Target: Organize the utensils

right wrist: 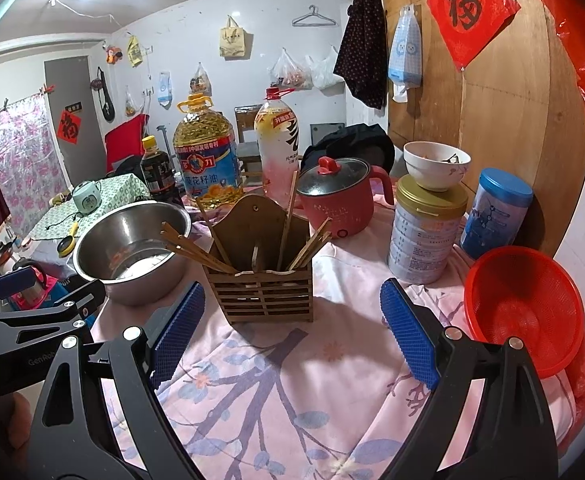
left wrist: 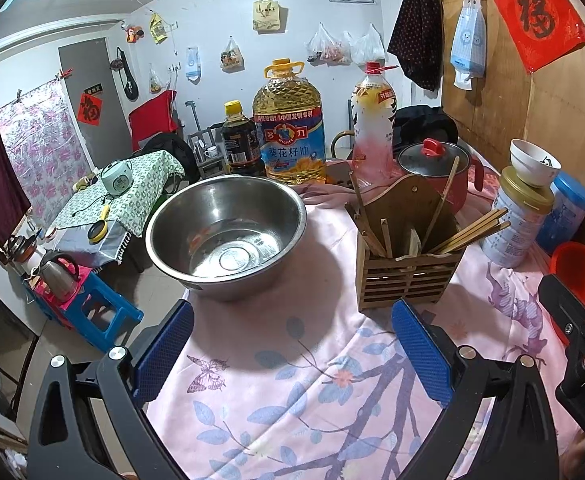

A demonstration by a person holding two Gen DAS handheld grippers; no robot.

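Two open grippers, both empty.

Left wrist view: left gripper fingers spread wide over the pink worktop, lower centre. Wooden utensil holder sits right of centre, chopsticks splayed out of it; steel bowl at centre-left.

Right wrist view: right gripper fingers likewise wide apart, holder dead centre between them. Chopsticks lean left over the bowl. Judgement: grip leaning sticks mid-shaft, stand them upright.
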